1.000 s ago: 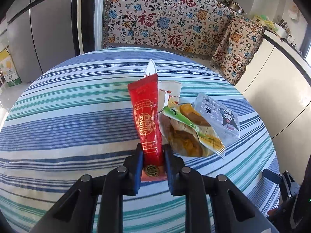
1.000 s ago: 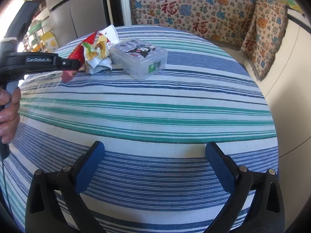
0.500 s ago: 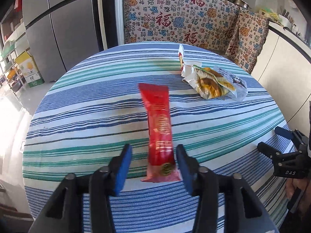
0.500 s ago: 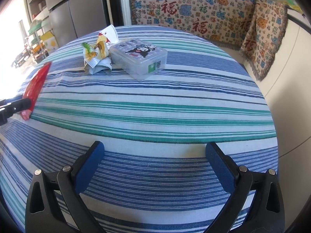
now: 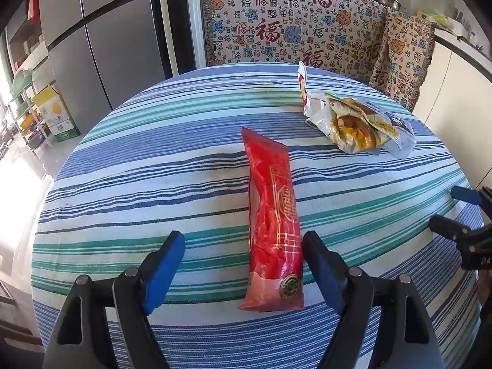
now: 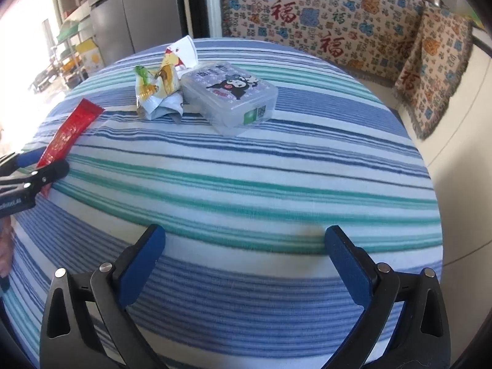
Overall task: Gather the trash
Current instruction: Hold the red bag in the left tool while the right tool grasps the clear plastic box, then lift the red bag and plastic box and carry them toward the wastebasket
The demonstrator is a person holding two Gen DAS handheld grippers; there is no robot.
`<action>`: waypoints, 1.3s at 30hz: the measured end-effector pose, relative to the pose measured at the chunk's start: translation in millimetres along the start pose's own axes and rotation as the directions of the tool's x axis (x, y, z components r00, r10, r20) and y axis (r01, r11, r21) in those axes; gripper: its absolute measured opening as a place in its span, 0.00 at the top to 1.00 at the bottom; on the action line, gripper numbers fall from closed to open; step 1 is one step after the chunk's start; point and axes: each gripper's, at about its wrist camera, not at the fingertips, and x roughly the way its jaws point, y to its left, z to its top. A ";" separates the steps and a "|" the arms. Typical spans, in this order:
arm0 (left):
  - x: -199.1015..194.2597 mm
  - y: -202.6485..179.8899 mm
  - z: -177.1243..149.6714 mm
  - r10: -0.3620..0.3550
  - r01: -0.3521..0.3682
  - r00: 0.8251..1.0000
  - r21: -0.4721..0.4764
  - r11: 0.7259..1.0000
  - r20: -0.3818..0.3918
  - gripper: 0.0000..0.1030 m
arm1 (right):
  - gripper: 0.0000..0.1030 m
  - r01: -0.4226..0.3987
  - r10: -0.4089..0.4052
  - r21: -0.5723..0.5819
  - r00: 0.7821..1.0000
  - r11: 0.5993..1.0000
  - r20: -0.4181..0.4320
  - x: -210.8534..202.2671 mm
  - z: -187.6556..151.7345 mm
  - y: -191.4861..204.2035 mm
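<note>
A long red wrapper (image 5: 273, 215) lies flat on the striped tablecloth (image 5: 153, 160). My left gripper (image 5: 244, 243) is over its near end with the jaws opening, and the pads stand clear of it on both sides. The red wrapper (image 6: 69, 130) and the left gripper (image 6: 40, 166) also show at the left edge of the right wrist view. A crumpled snack wrapper (image 5: 347, 120) lies at the far right beside a clear plastic box (image 6: 230, 95) with a cartoon label. My right gripper (image 6: 246, 243) hangs open over bare cloth near the table's edge.
The table is round, with its edge falling away on all sides. A patterned blanket (image 5: 292, 24) covers furniture behind it. A grey refrigerator (image 5: 98, 37) stands at the far left. A white cabinet (image 5: 455, 77) runs along the right.
The left gripper carried the red wrapper away from the snack pile, laid it flat and opened off it. The right gripper stayed put.
</note>
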 end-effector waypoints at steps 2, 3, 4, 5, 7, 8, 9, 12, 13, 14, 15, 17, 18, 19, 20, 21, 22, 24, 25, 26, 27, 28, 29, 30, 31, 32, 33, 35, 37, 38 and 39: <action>-0.2 1.4 0.5 -0.004 0.004 1.000 -0.002 1.000 -0.001 0.22 | 0.00 -0.014 0.014 -0.025 1.000 1.000 -0.007 13.0 18.3 -3.9; 1.1 1.6 0.7 -0.005 0.005 1.000 -0.002 1.000 0.000 0.21 | 0.00 -0.023 0.023 -0.035 1.000 0.999 -0.008 20.1 28.5 -5.9; 1.5 1.3 1.2 -0.005 0.005 1.000 -0.002 1.000 0.000 0.21 | 0.00 -0.030 0.030 -0.049 1.000 0.998 -0.009 27.2 38.3 -7.5; 2.0 0.3 1.7 -0.006 0.006 1.000 -0.002 1.000 0.000 0.21 | 0.00 -0.036 0.036 -0.059 0.999 0.998 -0.012 34.0 46.5 -10.0; 2.3 0.3 2.3 -0.007 0.007 1.000 -0.003 1.000 -0.001 0.21 | 0.01 -0.047 0.046 -0.084 0.999 0.995 -0.010 44.4 62.5 -10.8; 2.2 0.4 2.1 -0.007 0.007 1.000 -0.003 1.000 -0.001 0.21 | 0.02 -0.036 0.037 -0.103 0.999 0.994 0.004 47.0 68.5 -9.7; 2.2 0.9 1.9 -0.008 0.008 1.000 -0.004 1.000 0.000 0.21 | 0.07 -0.029 0.031 -0.122 0.999 0.992 0.018 48.4 73.0 -8.2; 2.1 1.1 1.4 -0.009 0.009 1.000 -0.004 1.000 0.000 0.21 | 0.31 -0.112 0.115 -0.127 0.993 0.985 0.013 49.2 79.6 -6.9; 2.1 0.7 1.3 -0.009 0.009 1.000 -0.004 1.000 0.000 0.21 | 0.32 -0.121 0.123 -0.113 0.992 0.986 0.017 47.3 79.0 -8.3; 2.2 0.6 1.4 -0.010 0.010 1.000 -0.004 1.000 0.000 0.21 | 0.32 -0.107 0.109 -0.097 0.994 0.990 0.022 45.6 77.2 -9.7; 2.3 0.7 1.5 -0.009 0.009 1.000 -0.004 1.000 0.001 0.21 | 0.32 -0.067 0.069 -0.073 0.997 0.995 0.029 42.8 72.1 -12.9; 2.4 1.2 1.8 -0.009 0.009 1.000 -0.004 1.000 0.000 0.21 | 0.32 0.007 -0.007 -0.005 1.000 1.000 0.026 36.0 58.3 -20.9; 2.3 0.7 1.5 -0.009 0.009 1.000 -0.004 1.000 0.001 0.21 | 0.32 0.037 -0.038 0.030 0.999 0.999 0.028 30.7 50.2 -24.1; 2.3 0.9 1.5 -0.009 0.009 1.000 -0.004 1.000 0.001 0.21 | 0.32 0.060 -0.062 0.068 0.998 0.996 0.029 23.9 39.4 -27.9; 2.3 1.0 1.6 -0.009 0.009 1.000 -0.004 1.000 0.001 0.21 | 0.32 0.077 -0.080 0.099 0.996 0.992 0.028 16.8 28.7 -30.3; 2.4 0.8 1.6 -0.009 0.009 1.000 -0.004 1.000 0.001 0.21 | 0.32 0.090 -0.094 0.121 0.995 0.989 0.024 9.7 20.1 -30.5; 2.5 1.1 1.7 -0.009 0.009 1.000 -0.003 1.000 0.001 0.21 | 0.31 0.096 -0.099 0.138 0.995 0.986 0.020 1.9 10.5 -28.3; 2.4 0.8 1.5 -0.009 0.009 1.000 -0.004 1.000 0.001 0.21 | 0.31 0.081 -0.085 0.143 0.996 0.986 0.022 -12.5 -10.8 -16.4; 2.4 1.1 1.6 -0.009 0.009 1.000 -0.003 1.000 0.001 0.21 | 0.31 0.063 -0.067 0.132 0.997 0.989 0.030 -18.4 -19.5 -7.1; 2.4 1.2 1.7 -0.008 0.008 1.000 -0.003 1.000 0.001 0.21 | 0.31 0.040 -0.044 0.115 0.998 0.993 0.039 -23.5 -26.8 3.2; 2.5 1.3 1.8 -0.009 0.009 1.000 -0.003 1.000 0.001 0.21 | 0.29 0.021 -0.025 0.102 0.999 0.995 0.046 -26.8 -31.1 12.3; 2.5 0.9 1.7 -0.009 0.009 1.000 -0.004 1.000 0.001 0.21 | 0.28 0.003 -0.008 0.094 0.999 0.996 0.051 -28.3 -33.7 20.8; 2.5 1.4 1.9 -0.009 0.009 1.000 -0.004 1.000 0.001 0.21 | 0.23 -0.011 0.006 0.084 0.999 0.996 0.054 -27.6 -33.2 26.5; 2.4 1.1 1.8 -0.010 0.010 1.000 -0.004 1.000 0.001 0.21 | 0.16 -0.011 0.008 0.064 0.998 0.998 0.055 -26.7 -34.4 33.5; 2.4 1.3 1.9 -0.010 0.010 1.000 -0.004 1.000 0.001 0.21 | 0.14 0.000 -0.002 0.047 0.998 0.999 0.055 -23.9 -33.8 39.8; 2.5 1.3 2.0 -0.010 0.010 1.000 -0.004 1.000 0.001 0.21 | 0.09 0.013 -0.015 0.028 0.999 1.000 0.053 -21.6 -34.5 44.4; 2.4 0.9 1.8 -0.009 0.009 1.000 -0.004 1.000 0.001 0.21 | 0.05 0.013 -0.014 0.023 0.999 1.000 0.051 -20.6 -34.2 47.0; 2.4 1.2 1.7 -0.010 0.010 1.000 -0.004 1.000 0.001 0.21 | 0.03 0.008 -0.009 0.030 0.999 1.000 0.045 -17.7 -33.5 47.1; 2.2 1.1 1.7 -0.010 0.010 1.000 -0.004 1.000 0.001 0.21 | 0.01 0.009 -0.010 0.023 0.999 1.000 0.039 -16.3 -33.8 49.8; 2.3 1.3 1.8 -0.010 0.010 1.000 -0.003 1.000 0.001 0.21 | 0.01 0.013 -0.013 0.021 0.999 1.000 0.039 -16.3 -33.9 50.4; 2.5 1.6 2.0 -0.009 0.009 1.000 -0.003 1.000 0.001 0.21 | 0.01 0.012 -0.013 0.022 0.999 1.000 0.039 -16.1 -33.3 50.5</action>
